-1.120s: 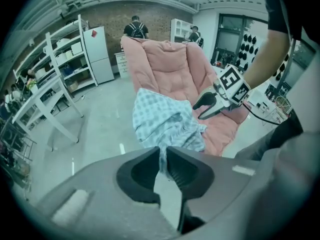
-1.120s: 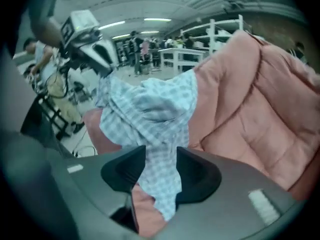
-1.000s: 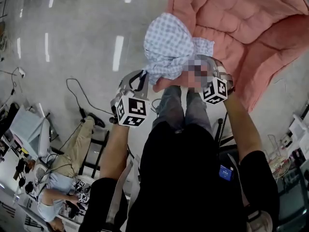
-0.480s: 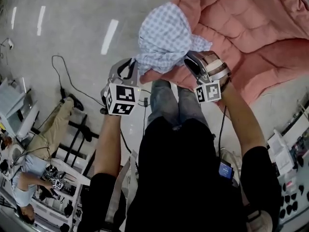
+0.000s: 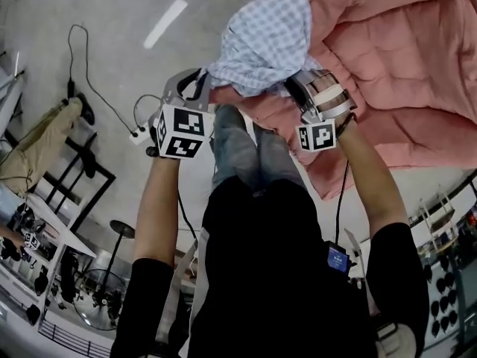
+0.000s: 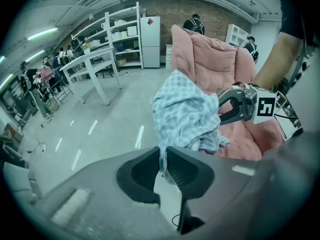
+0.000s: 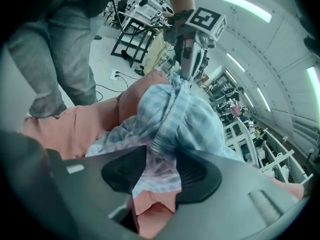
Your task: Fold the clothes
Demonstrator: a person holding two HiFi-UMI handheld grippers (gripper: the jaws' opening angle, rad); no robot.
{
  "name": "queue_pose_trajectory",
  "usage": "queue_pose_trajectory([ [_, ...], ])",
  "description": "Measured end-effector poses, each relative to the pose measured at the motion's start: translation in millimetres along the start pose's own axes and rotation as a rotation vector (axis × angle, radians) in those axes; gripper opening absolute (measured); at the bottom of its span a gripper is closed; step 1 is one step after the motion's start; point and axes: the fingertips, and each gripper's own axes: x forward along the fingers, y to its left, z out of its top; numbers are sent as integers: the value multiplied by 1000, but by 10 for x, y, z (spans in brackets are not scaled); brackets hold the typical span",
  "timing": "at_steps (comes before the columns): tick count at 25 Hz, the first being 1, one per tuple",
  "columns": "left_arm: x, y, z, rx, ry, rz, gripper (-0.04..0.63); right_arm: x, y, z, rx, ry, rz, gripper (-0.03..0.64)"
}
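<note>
Because the blue checked garment point(image 5: 264, 39) presumably must hang clear of the pink quilt point(image 5: 402, 73) before I can fold it, I hold it with my left gripper point(image 5: 200, 88) pinched almost shut on a thin edge and my right gripper point(image 5: 296, 88) clamped half-open round a thicker bunch.

garment point(image 5: 262, 39) over quilt's point(image 5: 406, 73) edge, floor point(image 5: 112, 21) left

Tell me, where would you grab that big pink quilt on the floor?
The pink quilt lies spread flat and puffy, so its middle offers nothing thin to pinch. Probably best is the pointed corner beside the person's legs, coming in low from the bare floor side, because that corner sticks out free.
</note>
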Motion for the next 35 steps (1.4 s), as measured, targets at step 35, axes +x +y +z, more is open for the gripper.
queue_pose_trajectory([
  [35, -1936, 242, 1235, 166, -230, 204, 41, -1548, -2307, 600, 425, -195, -114, 91],
])
